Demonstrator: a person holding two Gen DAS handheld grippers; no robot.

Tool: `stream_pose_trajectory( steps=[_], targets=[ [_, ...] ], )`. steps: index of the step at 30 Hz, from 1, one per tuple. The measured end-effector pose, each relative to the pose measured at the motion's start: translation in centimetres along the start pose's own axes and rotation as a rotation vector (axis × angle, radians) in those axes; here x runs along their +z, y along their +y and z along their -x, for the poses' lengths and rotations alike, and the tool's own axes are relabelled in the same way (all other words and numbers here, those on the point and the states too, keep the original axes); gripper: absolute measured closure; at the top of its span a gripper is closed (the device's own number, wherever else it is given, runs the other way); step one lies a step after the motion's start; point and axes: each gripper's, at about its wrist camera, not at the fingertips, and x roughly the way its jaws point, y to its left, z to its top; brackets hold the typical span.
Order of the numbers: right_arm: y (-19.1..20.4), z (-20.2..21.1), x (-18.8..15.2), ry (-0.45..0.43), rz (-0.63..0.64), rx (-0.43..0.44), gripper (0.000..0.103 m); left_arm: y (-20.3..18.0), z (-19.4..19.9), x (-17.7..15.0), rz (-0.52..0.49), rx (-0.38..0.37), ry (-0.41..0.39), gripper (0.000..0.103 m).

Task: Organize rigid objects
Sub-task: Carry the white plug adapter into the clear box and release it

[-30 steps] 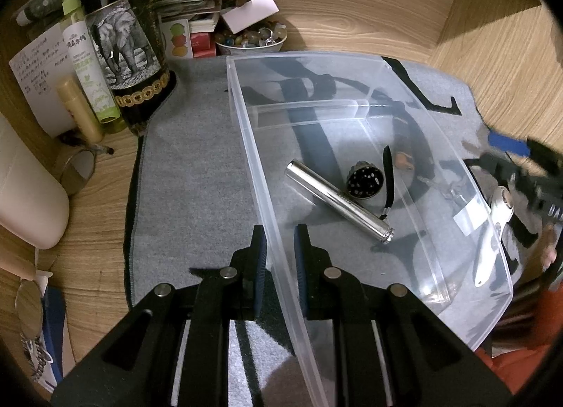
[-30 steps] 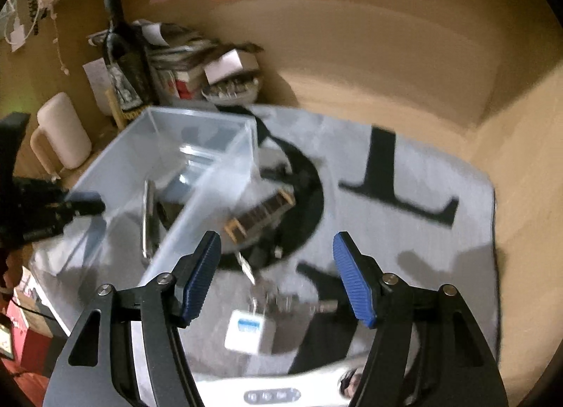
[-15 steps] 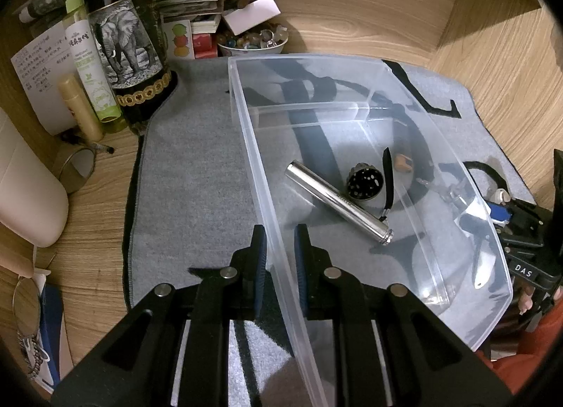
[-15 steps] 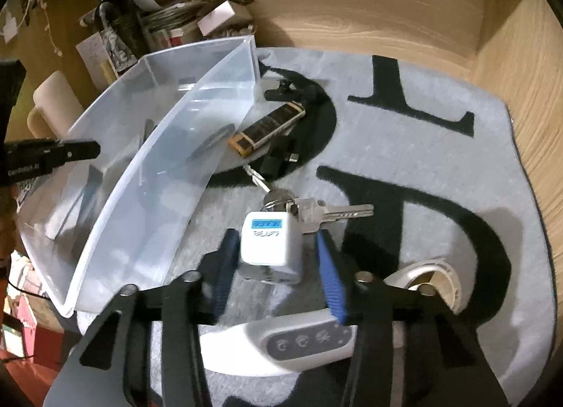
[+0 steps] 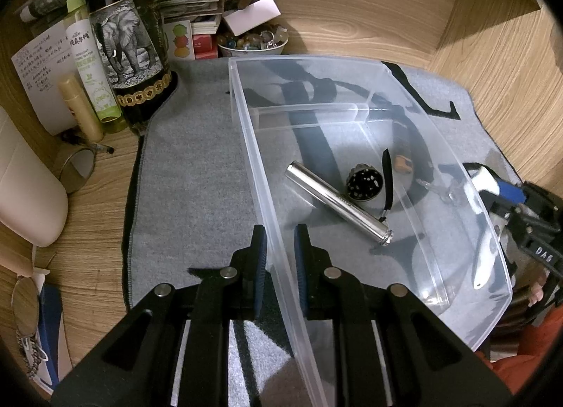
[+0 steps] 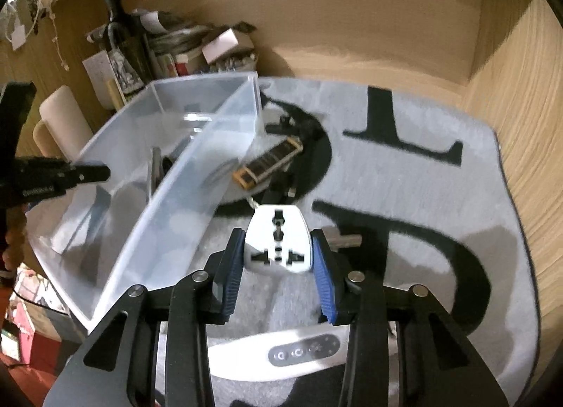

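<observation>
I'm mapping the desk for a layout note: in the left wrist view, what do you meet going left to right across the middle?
Elephant-label bottle → grey mat → clear bin's near wall → silver tube → black studded cap → right claw.

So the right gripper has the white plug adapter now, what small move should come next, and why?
Probably carry the adapter leftward over the near wall of the clear bin before opening. The right gripper is shut on it, lifted above the grey mat, while the left gripper pinches the bin's wall to steady it. The silver flashlight already lies inside.
</observation>
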Motion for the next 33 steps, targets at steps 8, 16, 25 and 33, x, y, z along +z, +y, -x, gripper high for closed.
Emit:
stream_pose_trajectory(
  steps=[8,16,25,33],
  targets=[
    [0.9,1.5,2.4,-0.084,0.031,0.005,0.069,0.0,0.0,0.1,0.0,-0.001,-0.001,0.088],
    [2.8,2.1,5.2,-0.16,0.078,0.034,0.069,-0.1,0.0,0.1,0.002,-0.003,-0.002,0.088],
    [5.6,0.6,7.5,-0.165,0.147,0.08,0.069,-0.2,0.0,0.2,0.002,-0.004,-0.004,0.088],
    [7.3,-2.2,8.4,-0.108,0.198,0.091,0.069,-0.2,0.0,0.2,0.0,-0.006,-0.008,0.087]
  ],
)
